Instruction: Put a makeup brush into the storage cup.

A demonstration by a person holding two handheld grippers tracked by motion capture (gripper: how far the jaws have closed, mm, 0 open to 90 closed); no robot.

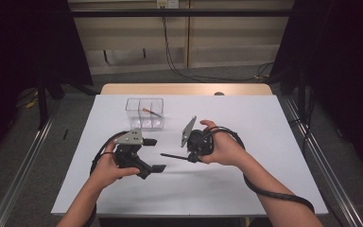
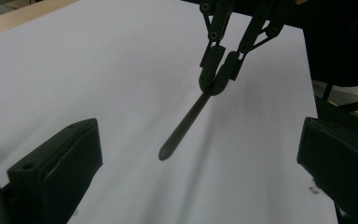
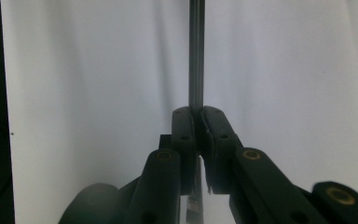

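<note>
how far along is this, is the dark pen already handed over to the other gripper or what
Done: the right gripper is shut on the dark pen, lifted off the white table, and a pencil-like stick already lies in the clear box. In hand: the pen's tip points at the left gripper, whose jaws stand open and apart from it. Left: probably a handover, then into the box.

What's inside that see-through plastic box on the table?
The clear plastic box has dividers; a thin orange-tipped stick leans in one compartment. Glare hides whether the other compartments hold anything.

Box point(image 1: 144, 112) behind tools, on table point(image 1: 264, 123)
</note>
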